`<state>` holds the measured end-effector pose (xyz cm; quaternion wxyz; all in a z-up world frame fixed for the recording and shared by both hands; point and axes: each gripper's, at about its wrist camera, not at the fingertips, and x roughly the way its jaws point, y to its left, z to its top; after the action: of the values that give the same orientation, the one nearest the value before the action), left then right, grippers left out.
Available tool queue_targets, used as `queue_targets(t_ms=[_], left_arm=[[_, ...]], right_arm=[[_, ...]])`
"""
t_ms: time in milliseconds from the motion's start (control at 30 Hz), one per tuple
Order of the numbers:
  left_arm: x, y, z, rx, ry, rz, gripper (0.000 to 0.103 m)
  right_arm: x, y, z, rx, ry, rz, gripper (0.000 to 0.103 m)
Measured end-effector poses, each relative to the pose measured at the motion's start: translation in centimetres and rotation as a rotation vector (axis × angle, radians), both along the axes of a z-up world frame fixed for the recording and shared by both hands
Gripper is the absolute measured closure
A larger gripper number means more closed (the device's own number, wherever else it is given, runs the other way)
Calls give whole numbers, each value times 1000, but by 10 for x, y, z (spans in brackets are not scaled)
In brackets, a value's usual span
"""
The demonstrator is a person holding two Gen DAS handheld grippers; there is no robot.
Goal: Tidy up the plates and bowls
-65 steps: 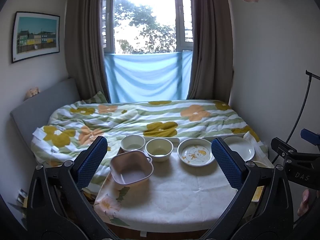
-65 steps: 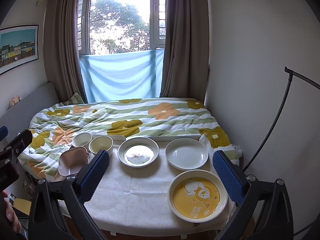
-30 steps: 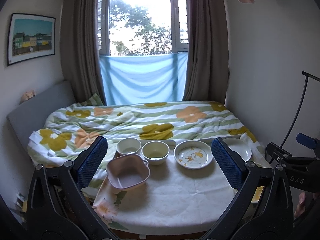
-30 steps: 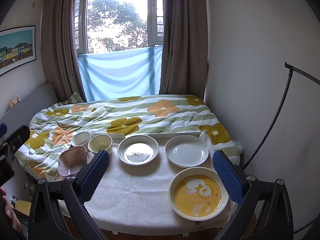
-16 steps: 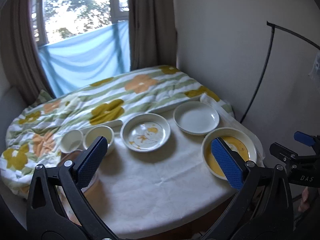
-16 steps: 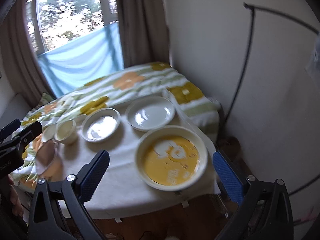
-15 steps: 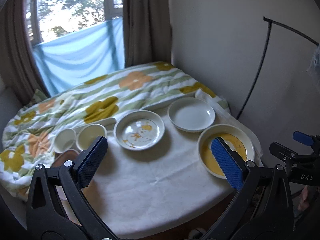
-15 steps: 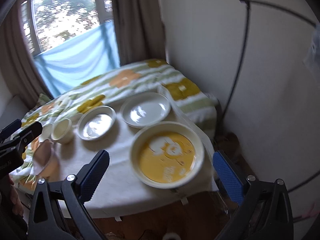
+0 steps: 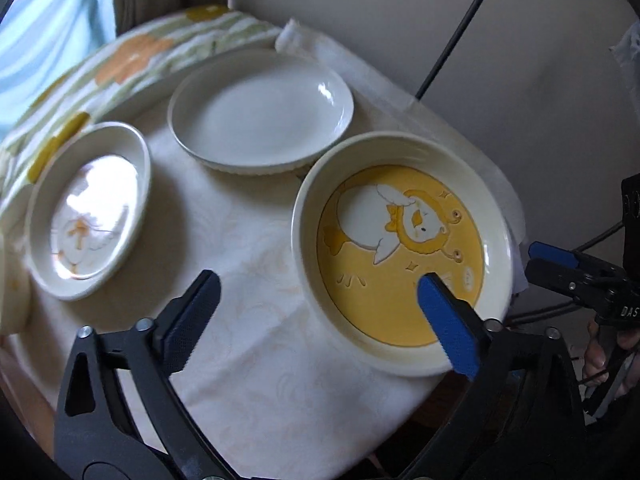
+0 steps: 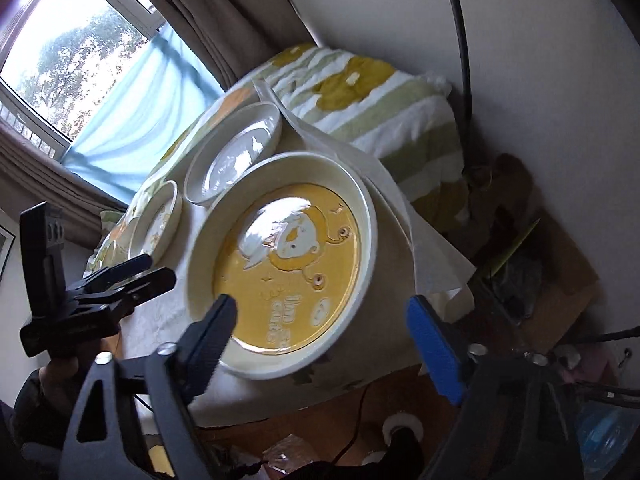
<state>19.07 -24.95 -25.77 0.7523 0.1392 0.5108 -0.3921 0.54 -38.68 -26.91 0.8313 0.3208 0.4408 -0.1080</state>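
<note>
A large yellow duck plate point(image 9: 404, 248) sits at the table's near right corner; it also shows in the right wrist view point(image 10: 288, 268). Behind it lies a plain white plate point(image 9: 260, 108) point(image 10: 236, 152). To the left is a smaller cream plate with a duck print point(image 9: 88, 208) point(image 10: 158, 220). My left gripper point(image 9: 316, 296) is open and empty, its jaws straddling the yellow plate's near left rim. My right gripper point(image 10: 324, 320) is open and empty, just above the yellow plate's near right rim and tilted.
The round table has a white cloth point(image 9: 248, 340) and stands against a bed with a flowered quilt point(image 10: 380, 96). A cream bowl's edge point(image 9: 10, 300) shows at far left. A wall and black cable point(image 9: 452, 40) are at right. Clutter lies on the floor point(image 10: 540, 272).
Both grippers have swung right and dropped close to the yellow duck plate, which now fills both views. The bowls at the left have slid out of view.
</note>
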Motion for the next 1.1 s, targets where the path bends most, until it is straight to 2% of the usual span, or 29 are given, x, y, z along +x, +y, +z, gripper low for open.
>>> queue_targets(t_ms=[33, 67, 167, 300, 367, 400, 467, 633, 733, 1100], left_arm=[[5, -4, -7, 6, 23, 0, 22], [9, -7, -13, 11, 44, 1, 28], [18, -12, -27, 30, 78, 4, 40], [25, -14, -39, 58, 110, 12, 58], [26, -13, -41, 64, 116, 9, 71], [26, -13, -41, 63, 115, 8, 73], [29, -14, -41, 40, 141, 4, 87], [24, -16, -39, 51, 127, -6, 87], [30, -15, -41, 44, 135, -2, 87], [16, -23, -32, 74, 60, -14, 87]], right_arm=[[3, -4, -5, 13, 8, 5, 36], [5, -7, -8, 21, 14, 9, 38], [13, -15, -16, 33, 21, 19, 48], [20, -20, -21, 38, 20, 34, 68], [23, -22, -24, 35, 24, 38, 70], [25, -23, -26, 31, 25, 44, 70], [29, -23, -26, 18, 31, 56, 75], [34, -26, -30, -6, 53, 51, 86], [35, -28, -32, -1, 56, 55, 86], [38, -25, -29, -41, 69, 78, 86]])
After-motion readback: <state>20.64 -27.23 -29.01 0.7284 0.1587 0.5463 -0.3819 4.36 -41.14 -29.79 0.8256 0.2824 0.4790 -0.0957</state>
